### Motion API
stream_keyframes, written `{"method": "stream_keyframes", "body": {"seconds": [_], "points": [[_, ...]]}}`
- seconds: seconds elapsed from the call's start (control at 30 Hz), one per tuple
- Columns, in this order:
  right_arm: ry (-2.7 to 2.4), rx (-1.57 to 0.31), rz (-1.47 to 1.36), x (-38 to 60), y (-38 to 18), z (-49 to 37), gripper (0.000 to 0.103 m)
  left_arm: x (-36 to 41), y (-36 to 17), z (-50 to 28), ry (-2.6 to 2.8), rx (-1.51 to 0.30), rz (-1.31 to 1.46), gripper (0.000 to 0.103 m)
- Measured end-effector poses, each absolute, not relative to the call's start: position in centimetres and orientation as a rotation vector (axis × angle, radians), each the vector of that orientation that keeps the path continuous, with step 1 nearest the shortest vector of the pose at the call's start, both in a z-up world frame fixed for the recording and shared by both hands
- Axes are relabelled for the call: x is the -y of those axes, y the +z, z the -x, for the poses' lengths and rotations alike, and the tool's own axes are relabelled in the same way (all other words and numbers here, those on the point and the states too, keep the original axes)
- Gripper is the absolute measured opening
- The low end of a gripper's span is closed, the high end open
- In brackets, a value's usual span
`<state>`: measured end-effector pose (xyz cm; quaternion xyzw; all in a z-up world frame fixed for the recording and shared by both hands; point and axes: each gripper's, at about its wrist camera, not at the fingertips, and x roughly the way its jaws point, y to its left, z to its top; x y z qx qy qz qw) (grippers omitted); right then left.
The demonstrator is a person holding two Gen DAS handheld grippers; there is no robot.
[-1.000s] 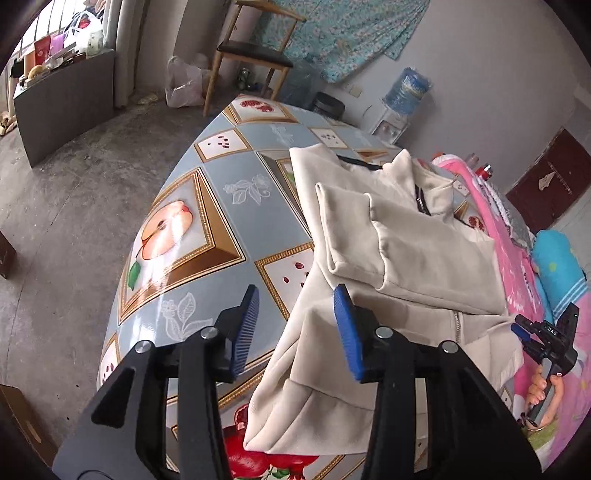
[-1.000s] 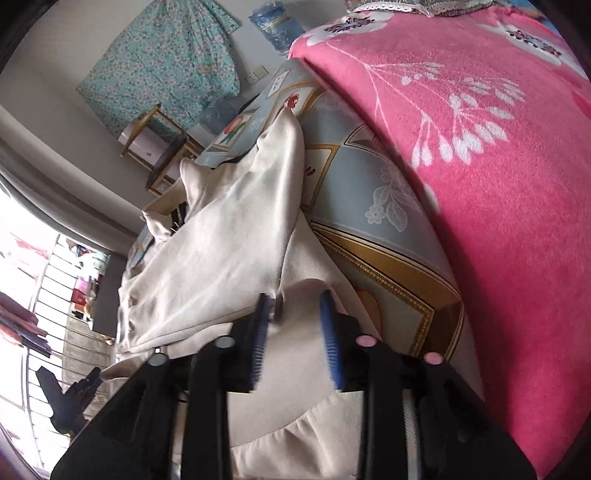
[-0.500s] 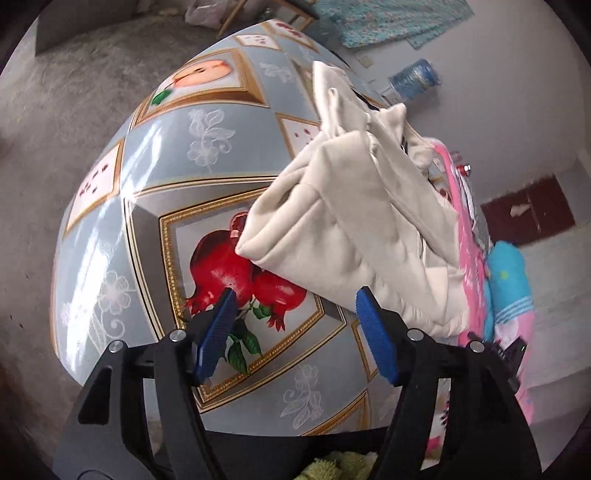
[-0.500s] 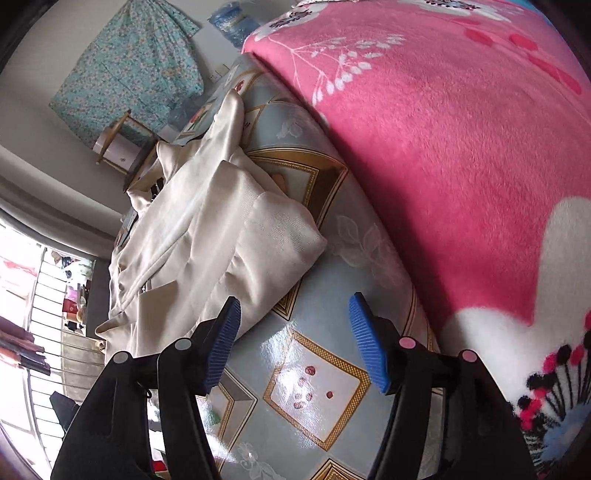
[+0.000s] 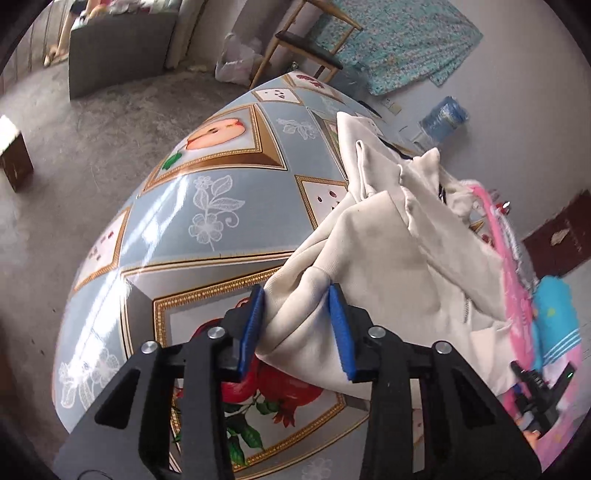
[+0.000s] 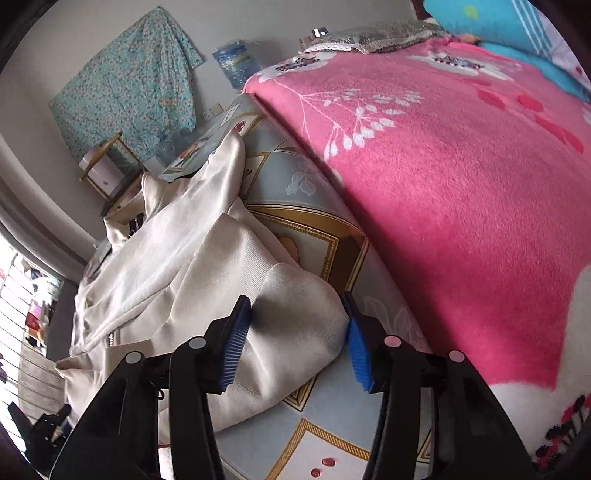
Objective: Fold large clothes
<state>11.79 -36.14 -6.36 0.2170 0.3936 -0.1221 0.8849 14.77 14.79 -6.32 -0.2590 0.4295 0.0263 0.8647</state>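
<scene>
A cream zip-up jacket (image 5: 399, 258) lies partly folded on a table covered with a fruit-print cloth (image 5: 207, 206). My left gripper (image 5: 297, 328) has its blue pads on both sides of a bunched near corner of the jacket, pressing into the fabric. In the right wrist view the jacket (image 6: 192, 280) spreads to the left, and my right gripper (image 6: 295, 339) is open wide with a folded jacket corner (image 6: 299, 314) between its pads. The other gripper shows at the lower right of the left wrist view (image 5: 539, 391).
A pink floral blanket (image 6: 461, 177) lies along the table's right side, with a blue pillow (image 6: 491, 18) beyond. A wooden chair (image 5: 306, 40), a water bottle (image 5: 443, 118) and a hanging teal cloth (image 5: 402, 40) stand past the far end. Bare concrete floor (image 5: 74, 147) is left of the table.
Both grippers moved forward onto the jacket's near corners. The left gripper's jaws narrowed onto the bunched fabric; the right gripper's jaws stayed wide, now straddling a folded corner.
</scene>
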Motion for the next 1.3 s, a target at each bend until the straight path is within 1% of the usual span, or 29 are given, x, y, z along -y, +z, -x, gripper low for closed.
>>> {"method": "stream_keyframes", "body": {"seconds": [0.03,0.07,0.1,0.2,0.37,0.47,0.57,0.63,0.67,0.7,0.73,0.77,0.8,0.83,0.87,0.9,0.93,0.97,1.03,1.07,1.1,1.13,1.17,1.23,1.3], "points": [[-0.253,-0.821,-0.406,35.6,-6.2,-12.0,0.029,-14.2,-6.0,-14.8,0.061,-0.895,0.478,0.025],[-0.254,-0.82,-0.346,34.8,-5.7,-12.0,0.015,-13.5,-5.4,-14.7,0.059,-0.88,0.402,0.016],[-0.259,-0.809,-0.303,34.3,-5.1,-11.9,0.013,-12.9,-4.5,-14.4,0.064,-0.855,0.333,0.012],[-0.238,-0.753,-0.224,33.0,-2.2,-10.5,0.011,-11.4,-1.0,-12.7,0.07,-0.749,0.199,0.009],[-0.174,-0.688,-0.21,32.1,1.9,-7.2,0.01,-10.9,4.1,-9.4,0.047,-0.633,0.117,0.007],[-0.148,-0.682,-0.215,31.9,2.9,-4.5,0.01,-11.9,5.4,-7.5,0.032,-0.653,0.132,0.007],[-0.114,-0.742,-0.272,33.1,1.2,-2.4,0.011,-14.1,4.1,-5.9,0.032,-0.744,0.171,0.007],[-0.092,-0.834,-0.339,34.6,-1.7,-2.1,0.017,-15.9,1.4,-5.2,0.029,-0.836,0.239,0.01],[-0.093,-0.874,-0.38,35.4,-3.0,-2.1,0.022,-16.8,-0.2,-5.0,0.05,-0.886,0.257,0.012],[-0.108,-0.919,-0.432,36.6,-4.5,-2.0,0.025,-17.7,-1.5,-4.8,0.101,-0.922,0.26,0.012],[-0.125,-0.943,-0.486,37.7,-5.5,-1.9,0.027,-18.6,-2.5,-4.5,0.141,-0.943,0.265,0.015],[-0.122,-0.942,-0.568,39.0,-5.9,-1.3,0.033,-19.5,-3.1,-4.1,0.164,-0.957,0.284,0.02],[-0.107,-0.92,-0.638,40.0,-5.8,-0.8,0.036,-20.3,-3.5,-3.3,0.172,-0.957,0.32,0.023],[-0.111,-0.889,-0.658,40.6,-5.1,-0.3,0.036,-21.2,-3.4,-2.8,0.167,-0.94,0.366,0.024],[-0.129,-0.866,-0.635,40.6,-4.2,0.0,0.037,-21.8,-3.0,-2.5,0.161,-0.92,0.391,0.027],[-0.139,-0.848,-0.598,40.3,-3.2,-0.1,0.041,-22.0,-2.6,-2.3,0.159,-0.902,0.389,0.03],[-0.132,-0.834,-0.573,39.9,-2.4,-0.3,0.043,-21.8,-2.1,-2.4,0.15,-0.887,0.371,0.03],[-0.103,-0.824,-0.558,39.1,-1.5,-0.8,0.045,-21.2,-1.6,-2.7,0.126,-0.875,0.352,0.03],[-0.009,-0.831,-0.524,36.8,-0.3,-2.5,0.046,-19.1,-0.6,-3.8,0.035,-0.863,0.32,0.033],[0.041,-0.848,-0.492,35.0,0.0,-3.5,0.048,-17.3,-0.3,-4.4,-0.023,-0.866,0.304,0.041],[0.094,-0.87,-0.452,32.9,0.2,-4.7,0.054,-15.5,-0.1,-5.2,-0.092,-0.878,0.286,0.052],[0.147,-0.895,-0.417,30.9,0.1,-5.8,0.055,-13.6,-0.2,-6.1,-0.161,-0.897,0.264,0.055],[0.208,-0.932,-0.378,28.6,-0.2,-6.9,0.056,-11.5,-0.5,-7.0,-0.217,-0.926,0.228,0.057],[0.29,-1.006,-0.291,24.4,-1.1,-8.8,0.056,-7.6,-1.7,-8.5,-0.276,-0.998,0.127,0.058],[0.292,-1.052,-0.187,21.1,-2.2,-9.8,0.056,-4.7,-3.2,-9.6,-0.3,-1.032,0.047,0.058]]}}
